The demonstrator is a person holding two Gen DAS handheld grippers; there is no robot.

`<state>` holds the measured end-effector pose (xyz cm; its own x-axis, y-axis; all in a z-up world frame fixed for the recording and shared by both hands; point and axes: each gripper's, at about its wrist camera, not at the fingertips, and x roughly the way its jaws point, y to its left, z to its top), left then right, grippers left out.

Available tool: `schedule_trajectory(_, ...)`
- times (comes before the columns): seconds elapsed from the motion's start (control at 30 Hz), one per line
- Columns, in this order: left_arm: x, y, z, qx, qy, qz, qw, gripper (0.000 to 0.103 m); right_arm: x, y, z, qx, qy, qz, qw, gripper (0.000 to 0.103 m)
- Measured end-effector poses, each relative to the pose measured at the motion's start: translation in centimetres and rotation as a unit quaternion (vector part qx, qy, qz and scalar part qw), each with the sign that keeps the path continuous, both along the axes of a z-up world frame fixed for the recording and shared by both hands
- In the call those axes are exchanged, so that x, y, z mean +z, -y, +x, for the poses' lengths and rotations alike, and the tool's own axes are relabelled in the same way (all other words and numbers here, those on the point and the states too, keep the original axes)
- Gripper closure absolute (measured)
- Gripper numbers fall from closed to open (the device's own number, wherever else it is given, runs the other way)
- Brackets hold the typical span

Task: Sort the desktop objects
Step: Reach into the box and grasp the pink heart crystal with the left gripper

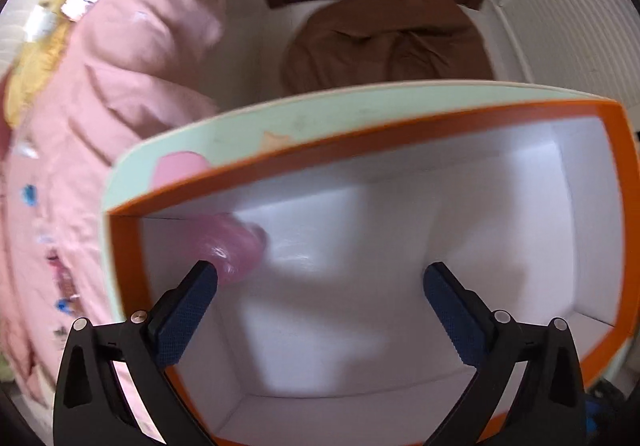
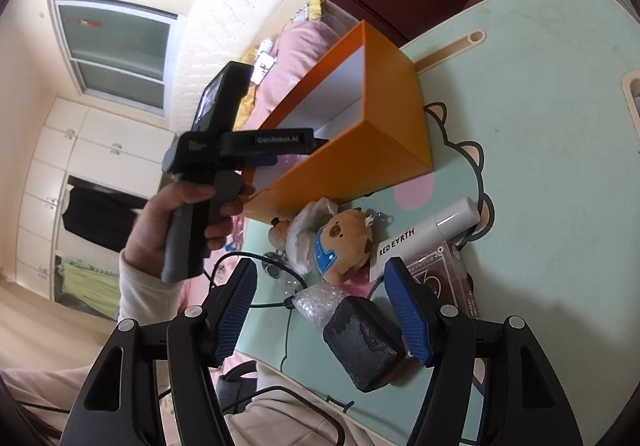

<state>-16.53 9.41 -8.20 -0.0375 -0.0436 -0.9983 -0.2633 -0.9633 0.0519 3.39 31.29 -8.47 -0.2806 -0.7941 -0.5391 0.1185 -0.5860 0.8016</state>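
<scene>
An orange box [image 1: 400, 138] with a white inside fills the left wrist view. My left gripper [image 1: 320, 274] hangs open over its mouth with nothing between the fingers. A blurred pink item in clear wrap [image 1: 236, 246] lies inside the box, just beyond the left fingertip [image 1: 200, 286]. In the right wrist view a hand [image 2: 180, 214] holds the left gripper [image 2: 280, 150] at the open side of the orange box [image 2: 360, 158]. My right gripper [image 2: 320, 270] is open above a black block [image 2: 364, 342] and a piece of bubble wrap [image 2: 316, 300].
On the mint desk mat [image 2: 540, 126] lie a capybara plush [image 2: 344, 242], a white "RED EARTH" tube [image 2: 428, 234] and a dark card box [image 2: 440, 278]. A black cable [image 2: 288, 330] runs off the near edge. A pink bed cover [image 1: 120, 106] and a brown cloth [image 1: 384, 34] lie beyond.
</scene>
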Motion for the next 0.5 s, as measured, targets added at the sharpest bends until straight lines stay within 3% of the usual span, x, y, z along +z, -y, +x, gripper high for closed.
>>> schedule_trajectory(0.07,0.2,-0.4,0.3,-0.010,0.016,0.050,0.9986,0.001,0.0,0.0,0.0,0.000,0.000,0.000,1.000,0.037)
schedule_trajectory(0.13,1.0,-0.4,0.6,-0.018,0.036,0.136,0.9898,0.002,0.0,-0.1,0.1,-0.001,0.001,0.000,1.000,0.037)
schedule_trajectory(0.27,2.0,0.2,0.2,-0.014,-0.006,0.071,0.9974,0.002,0.0,-0.2,0.1,-0.002,0.001,0.000,1.000,0.037)
schedule_trajectory(0.4,3.0,0.7,-0.1,-0.011,-0.047,0.005,0.9988,0.002,0.0,-0.2,0.2,-0.003,0.001,0.000,1.000,0.037)
schedule_trajectory(0.5,1.7,0.8,-0.3,-0.022,-0.045,-0.019,0.9986,0.002,0.0,-0.1,0.2,-0.001,0.003,-0.001,1.000,0.037)
